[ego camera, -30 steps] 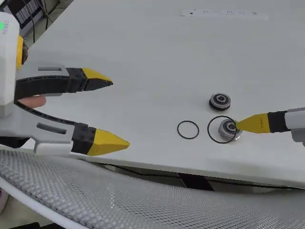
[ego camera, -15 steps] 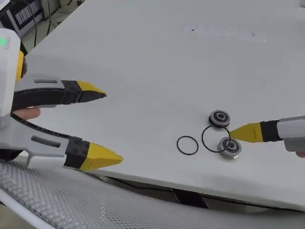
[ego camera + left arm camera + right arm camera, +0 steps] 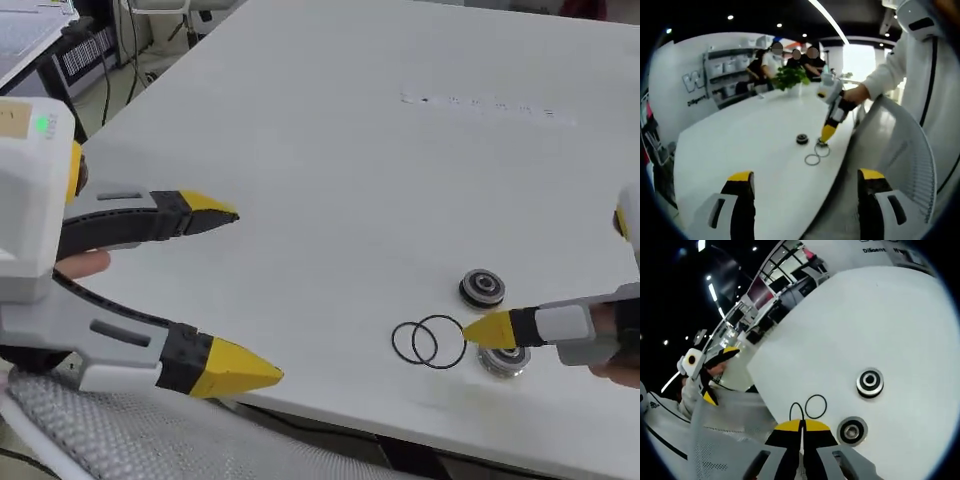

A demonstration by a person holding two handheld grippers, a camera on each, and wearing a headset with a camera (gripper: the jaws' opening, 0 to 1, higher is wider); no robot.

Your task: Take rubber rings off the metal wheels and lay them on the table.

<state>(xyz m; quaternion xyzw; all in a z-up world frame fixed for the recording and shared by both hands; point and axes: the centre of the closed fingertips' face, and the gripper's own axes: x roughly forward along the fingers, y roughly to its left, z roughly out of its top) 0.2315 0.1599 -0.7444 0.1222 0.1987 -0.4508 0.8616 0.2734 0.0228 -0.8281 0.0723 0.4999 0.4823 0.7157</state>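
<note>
The white table (image 3: pixel 330 170) takes up most of the head view, its near edge running across the bottom of the frame. Below that edge, at lower left, sits the grey mesh back of a chair (image 3: pixel 90 435). The left gripper (image 3: pixel 257 295) reaches in from the left of the head view with its two yellow-tipped jaws spread wide and nothing between them. It hangs above bare tabletop, well apart from the parts, and in its own view the same gap shows between the tips. The right gripper (image 3: pixel 473 329) enters from the right edge, lower down, with its jaws pressed together so that the yellow tips meet in a single point. In the right gripper view a thin black arc runs out from between those tips, so it has one rubber ring pinched. Two metal wheels lie at lower right of the head view. The farther wheel (image 3: pixel 483 288) has a dark outer band and stands clear on the table just above the right gripper. The nearer wheel (image 3: pixel 505 362) looks silver-rimmed and is partly hidden under the gripper's tip. The pinched ring (image 3: pixel 440 316) lies low on the table left of the tips. It overlaps the loose ring (image 3: pixel 393 342), which lies flat on the tabletop just to its left.
</note>
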